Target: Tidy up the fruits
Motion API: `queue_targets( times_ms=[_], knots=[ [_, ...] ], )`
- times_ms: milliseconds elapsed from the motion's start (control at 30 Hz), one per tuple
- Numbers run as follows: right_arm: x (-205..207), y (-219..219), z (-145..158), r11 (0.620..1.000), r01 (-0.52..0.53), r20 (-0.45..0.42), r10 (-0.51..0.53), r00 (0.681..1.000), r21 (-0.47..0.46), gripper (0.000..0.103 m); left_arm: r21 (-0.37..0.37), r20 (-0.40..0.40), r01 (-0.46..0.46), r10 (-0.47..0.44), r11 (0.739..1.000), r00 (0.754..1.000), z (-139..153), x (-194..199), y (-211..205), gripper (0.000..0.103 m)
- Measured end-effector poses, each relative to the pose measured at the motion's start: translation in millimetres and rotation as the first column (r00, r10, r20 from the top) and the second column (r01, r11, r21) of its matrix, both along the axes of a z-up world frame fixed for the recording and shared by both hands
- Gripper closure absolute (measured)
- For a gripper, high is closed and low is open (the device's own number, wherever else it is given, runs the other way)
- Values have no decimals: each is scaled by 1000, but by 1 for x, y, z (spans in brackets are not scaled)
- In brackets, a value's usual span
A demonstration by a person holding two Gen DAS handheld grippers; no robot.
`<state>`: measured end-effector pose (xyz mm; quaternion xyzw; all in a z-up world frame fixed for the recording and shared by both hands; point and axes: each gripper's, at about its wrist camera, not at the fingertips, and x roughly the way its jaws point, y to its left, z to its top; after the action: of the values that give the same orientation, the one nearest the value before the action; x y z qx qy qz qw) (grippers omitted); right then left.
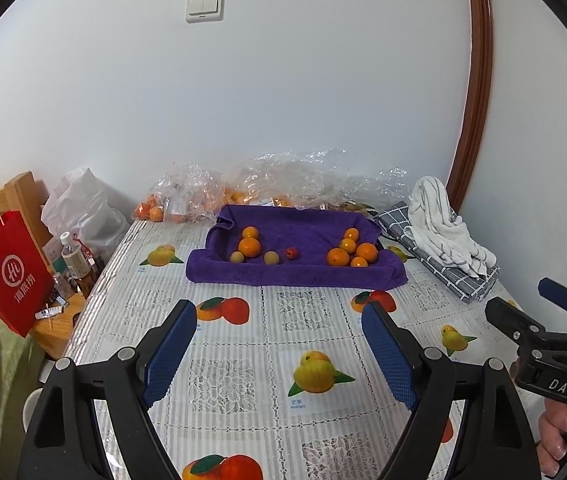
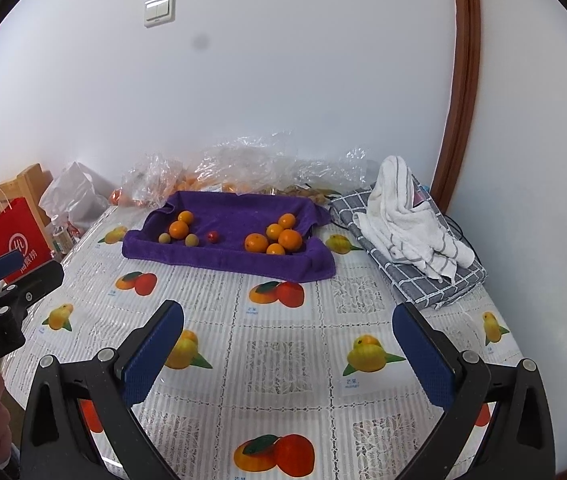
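Note:
A purple towel tray point(image 1: 307, 276) point(image 2: 243, 266) lies at the table's far side. On its right lie several oranges point(image 1: 350, 252) point(image 2: 279, 238). On its left lie two oranges point(image 1: 249, 246) point(image 2: 179, 229), two small yellow-green fruits point(image 1: 271, 257) point(image 2: 191, 240) and a small red fruit point(image 1: 291, 253) point(image 2: 213, 236). My left gripper point(image 1: 279, 320) is open and empty, well short of the tray. My right gripper point(image 2: 288, 322) is open and empty, also short of the tray; it shows at the right edge of the left wrist view point(image 1: 531, 300).
Clear plastic bags with more oranges point(image 1: 187, 196) point(image 2: 151, 184) lie behind the tray by the wall. A white towel point(image 1: 443, 228) point(image 2: 407, 216) sits on a grey checked cloth point(image 1: 459, 280) point(image 2: 435, 284) at right. A red paper bag point(image 1: 7, 272) and bottles point(image 1: 77, 264) stand left of the table.

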<state>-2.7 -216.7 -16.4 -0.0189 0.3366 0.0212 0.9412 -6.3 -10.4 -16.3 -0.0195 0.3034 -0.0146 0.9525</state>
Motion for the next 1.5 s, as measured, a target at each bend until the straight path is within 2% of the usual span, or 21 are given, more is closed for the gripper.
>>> queue_targets(
  times_ms=[1500],
  knots=[
    [1, -7, -11, 1000, 3, -25, -2, 1000, 28, 0, 13, 1, 4, -4, 1000, 1000, 4, -2, -8, 19]
  ],
)
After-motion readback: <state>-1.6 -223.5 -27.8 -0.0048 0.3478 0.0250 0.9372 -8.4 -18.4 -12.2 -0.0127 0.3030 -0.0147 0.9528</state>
